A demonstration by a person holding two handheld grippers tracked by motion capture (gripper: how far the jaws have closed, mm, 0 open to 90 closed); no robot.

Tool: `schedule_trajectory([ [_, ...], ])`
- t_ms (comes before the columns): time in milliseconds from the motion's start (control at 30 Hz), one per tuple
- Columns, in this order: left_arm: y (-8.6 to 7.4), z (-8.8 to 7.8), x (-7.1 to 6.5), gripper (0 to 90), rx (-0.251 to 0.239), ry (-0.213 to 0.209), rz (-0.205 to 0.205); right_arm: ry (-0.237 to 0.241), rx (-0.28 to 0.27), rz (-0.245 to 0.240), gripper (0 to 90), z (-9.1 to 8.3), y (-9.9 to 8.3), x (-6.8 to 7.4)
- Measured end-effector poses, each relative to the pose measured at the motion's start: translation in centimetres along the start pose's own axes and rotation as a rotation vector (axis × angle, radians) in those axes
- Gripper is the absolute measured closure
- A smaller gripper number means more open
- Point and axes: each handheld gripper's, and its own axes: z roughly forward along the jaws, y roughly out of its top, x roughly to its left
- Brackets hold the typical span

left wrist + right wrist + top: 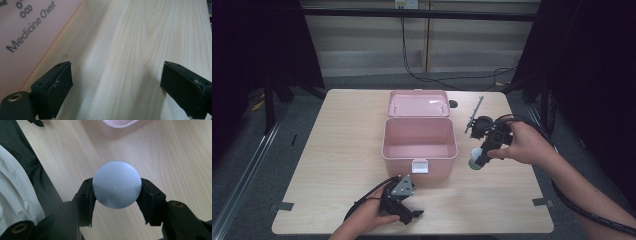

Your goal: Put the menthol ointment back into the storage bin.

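Grippers: 2, one per hand.
R gripper [116,202]: jaws clamped on 1 white-capped bottle [116,184], green base seen in high view [475,161]; held above table just right of box.
L gripper [116,87]: jaws wide apart, nothing btwn them; low over table [140,37] at front edge, near box front.
Boxes: 1 pink medicine chest [419,145], lid up, centre of table; interior looks bare.
Latch: 1, white, on box front [420,165].

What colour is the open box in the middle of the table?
Pale pink: the box and its raised lid alike, best seen in the high view.
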Motion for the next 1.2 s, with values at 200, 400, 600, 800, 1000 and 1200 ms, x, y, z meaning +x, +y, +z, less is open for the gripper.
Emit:
schedule_trajectory([
  [200, 0.0, 0.0, 0.0, 9.8, 0.000, 0.000, 0.000, -0.014, -0.009, 0.001, 50.3, -1.0, 0.9, -0.3],
  [400, 0.0, 0.0, 0.0, 9.8, 0.000, 0.000, 0.000, -0.018, -0.009, 0.006, 50.3, -1.7, 1.7, -0.6],
  [600, 0.0, 0.0, 0.0, 9.8, 0.000, 0.000, 0.000, -0.025, -0.012, 0.010, 50.3, -2.4, 2.6, -0.8],
  [800, 0.0, 0.0, 0.0, 9.8, 0.001, -0.002, -0.004, -0.028, -0.007, 0.015, 50.3, -2.9, 3.4, -1.0],
  [1000, 0.0, 0.0, 0.0, 9.8, 0.000, -0.001, -0.005, -0.038, -0.012, 0.016, 50.3, -3.5, 4.3, -1.3],
  [1200, 0.0, 0.0, 0.0, 9.8, 0.000, -0.003, -0.005, -0.037, -0.013, 0.023, 50.3, -4.0, 5.1, -1.4],
])
